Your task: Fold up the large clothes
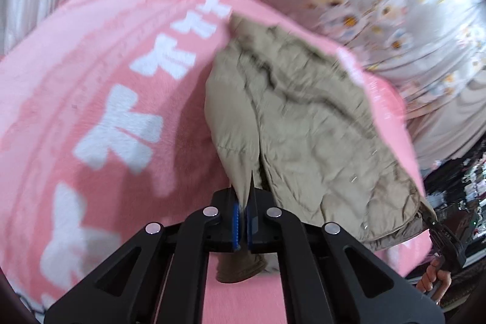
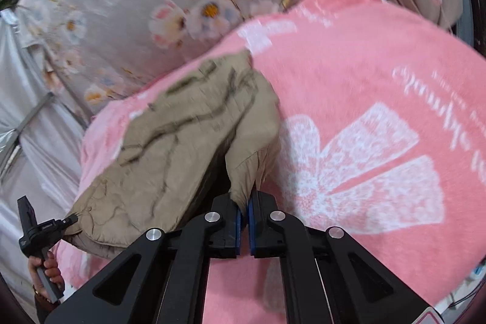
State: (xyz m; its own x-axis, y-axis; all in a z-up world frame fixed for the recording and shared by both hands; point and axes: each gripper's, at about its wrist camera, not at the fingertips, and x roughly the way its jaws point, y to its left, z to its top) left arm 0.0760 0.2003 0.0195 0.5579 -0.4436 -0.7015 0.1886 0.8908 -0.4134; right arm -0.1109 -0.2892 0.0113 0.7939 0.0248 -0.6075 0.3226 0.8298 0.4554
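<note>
A beige padded jacket hangs and drapes above a pink blanket with white bow prints. My left gripper is shut on a corner of the jacket. My right gripper is shut on another corner of the jacket. In the left wrist view the right gripper shows at the jacket's far lower edge, held by a hand. In the right wrist view the left gripper shows at the jacket's lower left edge. The frames are motion-blurred.
The pink blanket covers a bed. Grey floral bedding lies beyond it and also shows in the left wrist view. Dark clutter sits at the right edge of the left wrist view.
</note>
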